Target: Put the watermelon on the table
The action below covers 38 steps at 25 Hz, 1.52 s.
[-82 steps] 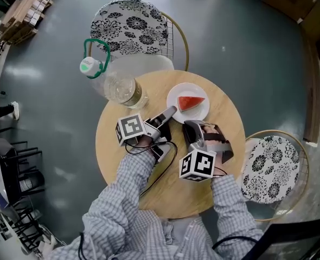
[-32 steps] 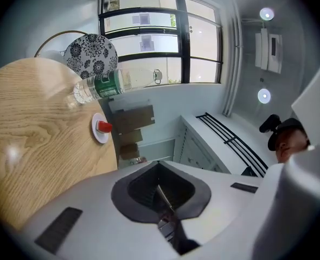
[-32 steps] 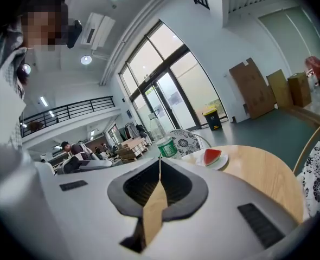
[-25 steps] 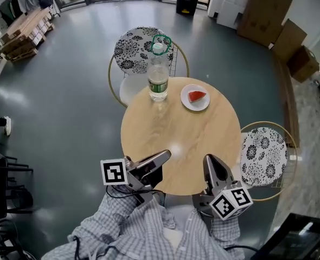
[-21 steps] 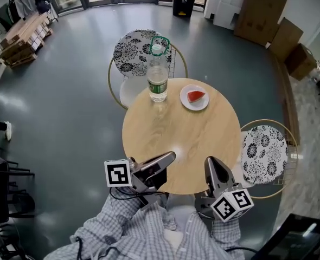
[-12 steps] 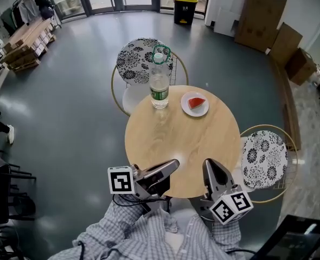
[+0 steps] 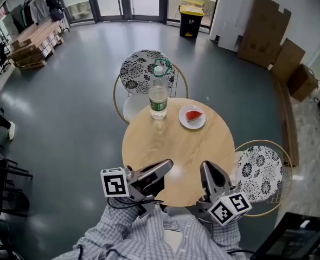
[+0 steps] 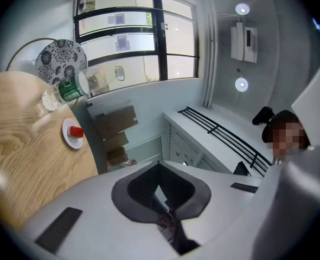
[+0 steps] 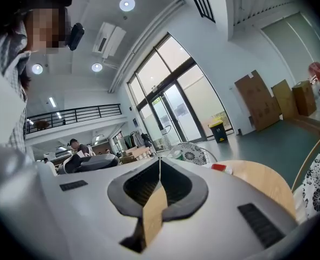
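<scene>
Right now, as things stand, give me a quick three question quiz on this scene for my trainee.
1. True or false: the watermelon slice lies on a plate on the table.
2. In the head view, what stands left of the plate? A: a water bottle. B: a mug. C: a bowl.
3. Fill in: the jaws of the left gripper and the right gripper are both ___.
Key: 1 true; 2 A; 3 shut.

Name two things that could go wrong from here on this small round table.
1. The plate with the watermelon slice sits near the far edge of the table; a bump could push it off.
2. The tall bottle stands near the plate, also by that edge; a careless reach might tip it.
</scene>
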### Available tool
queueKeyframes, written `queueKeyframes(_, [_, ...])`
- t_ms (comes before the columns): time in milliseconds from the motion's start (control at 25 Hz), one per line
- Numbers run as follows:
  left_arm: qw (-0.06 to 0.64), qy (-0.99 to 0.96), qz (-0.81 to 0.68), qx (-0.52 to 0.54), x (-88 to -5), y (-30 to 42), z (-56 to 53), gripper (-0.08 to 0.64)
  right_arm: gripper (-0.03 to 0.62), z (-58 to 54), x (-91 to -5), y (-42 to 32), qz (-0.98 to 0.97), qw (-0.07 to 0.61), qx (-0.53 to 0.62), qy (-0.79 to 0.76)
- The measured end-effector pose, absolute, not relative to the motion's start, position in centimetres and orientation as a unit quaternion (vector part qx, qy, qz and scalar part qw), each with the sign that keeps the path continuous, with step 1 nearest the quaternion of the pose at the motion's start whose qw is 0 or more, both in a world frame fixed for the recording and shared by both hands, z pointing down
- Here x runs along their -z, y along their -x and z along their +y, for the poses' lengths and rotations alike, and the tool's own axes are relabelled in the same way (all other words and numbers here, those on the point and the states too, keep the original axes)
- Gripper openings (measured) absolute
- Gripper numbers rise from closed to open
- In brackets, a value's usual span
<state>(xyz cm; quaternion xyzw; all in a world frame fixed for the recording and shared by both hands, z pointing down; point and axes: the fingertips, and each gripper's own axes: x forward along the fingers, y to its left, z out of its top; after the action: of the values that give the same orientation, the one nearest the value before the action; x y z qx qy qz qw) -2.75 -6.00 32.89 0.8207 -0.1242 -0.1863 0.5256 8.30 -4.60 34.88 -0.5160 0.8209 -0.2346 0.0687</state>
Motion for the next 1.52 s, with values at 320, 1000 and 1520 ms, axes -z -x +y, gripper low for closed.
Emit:
queueKeyframes(320, [0.493,-0.831,-0.158,0.204,-31.4,3.9,-6.8,0.006,0.012,-6.2,-33.3,-7.9,0.837,0.084,0.234,0.487])
queueKeyframes(1000, [0.523,-0.824,-0.13,0.176,-32.5,0.4,-5.0,0.006,0.008,-4.3,-33.4,-8.7,0.831,0.092,0.25,0.488])
queueKeyframes(1520, [0.533,-0.819,-0.124,0.173,-33.1,0.1,-5.0,0.006,0.008,-4.2,-33.8,-8.2,0.835,0.091,0.252,0.481])
